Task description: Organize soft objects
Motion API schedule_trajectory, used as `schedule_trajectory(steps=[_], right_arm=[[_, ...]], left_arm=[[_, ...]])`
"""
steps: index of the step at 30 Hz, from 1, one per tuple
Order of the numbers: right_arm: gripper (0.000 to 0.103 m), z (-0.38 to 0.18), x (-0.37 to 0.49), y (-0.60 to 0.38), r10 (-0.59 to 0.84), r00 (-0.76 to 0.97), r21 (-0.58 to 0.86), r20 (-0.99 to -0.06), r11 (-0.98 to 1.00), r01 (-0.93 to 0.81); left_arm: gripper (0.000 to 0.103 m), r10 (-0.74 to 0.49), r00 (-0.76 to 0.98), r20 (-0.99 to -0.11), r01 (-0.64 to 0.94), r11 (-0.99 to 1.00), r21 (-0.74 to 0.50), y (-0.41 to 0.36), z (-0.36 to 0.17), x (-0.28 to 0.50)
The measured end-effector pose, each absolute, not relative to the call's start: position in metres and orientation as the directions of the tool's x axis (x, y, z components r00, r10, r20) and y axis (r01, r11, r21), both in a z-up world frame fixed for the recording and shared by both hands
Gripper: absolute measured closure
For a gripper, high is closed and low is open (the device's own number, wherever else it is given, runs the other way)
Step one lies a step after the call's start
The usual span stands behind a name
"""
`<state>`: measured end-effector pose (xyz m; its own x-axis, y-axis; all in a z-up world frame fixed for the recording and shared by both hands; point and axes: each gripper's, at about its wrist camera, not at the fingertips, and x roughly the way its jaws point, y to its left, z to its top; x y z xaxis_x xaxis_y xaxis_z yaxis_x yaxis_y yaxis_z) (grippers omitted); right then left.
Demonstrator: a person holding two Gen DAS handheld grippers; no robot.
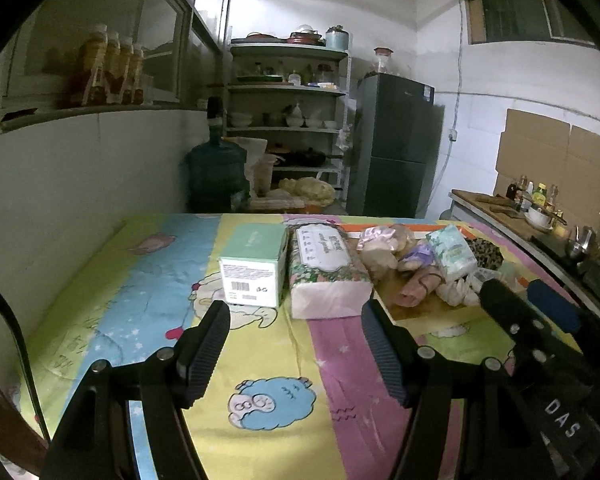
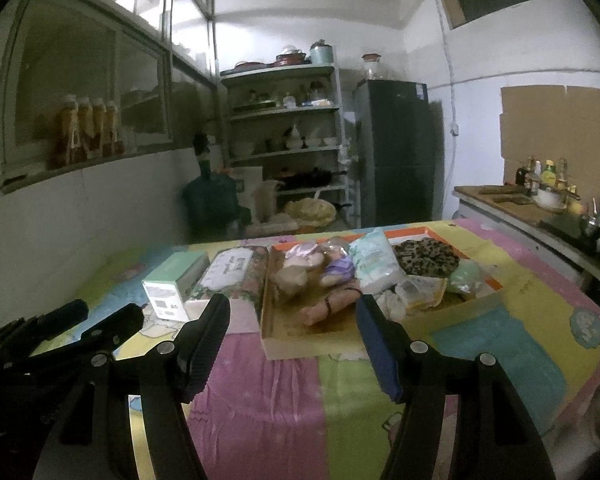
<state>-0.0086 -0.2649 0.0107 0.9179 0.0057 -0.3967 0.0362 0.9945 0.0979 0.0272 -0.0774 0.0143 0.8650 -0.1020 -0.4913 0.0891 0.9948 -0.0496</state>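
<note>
Writing: "DAS" in white on the right gripper's body, seen at lower right of the left wrist view; the mint-green box (image 1: 254, 266) carries a barcode label, its print too small to read; the floral tissue pack (image 1: 326, 268) has a framed label, illegible. Left gripper (image 1: 296, 344) open, nothing between its jaws; the box and tissue pack lie just ahead at 12 o'clock on the cartoon-print surface (image 1: 260, 360). Right gripper (image 2: 292, 342) open and empty; the shallow tray (image 2: 300, 340) of soft objects sits ahead at 12 o'clock, holding a pale tissue packet (image 2: 378, 266), a leopard-print cloth (image 2: 426, 260) and pinkish bundles. Only the right wrist view shows the tray's far corner and green packet (image 2: 466, 276); the left gripper appears at its 9 o'clock.
</note>
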Motion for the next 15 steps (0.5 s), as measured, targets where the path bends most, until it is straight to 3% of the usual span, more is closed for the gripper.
schedule_trajectory(steps=[15], right_arm=[[0.036,0.011,-0.021,-0.256,-0.007,0.919,0.084,-0.395,0.995,0.044]], left_arm=[[0.035,-0.083,0.879,-0.47,0.066,0.996,-0.052,-0.067,0.017,0.012]])
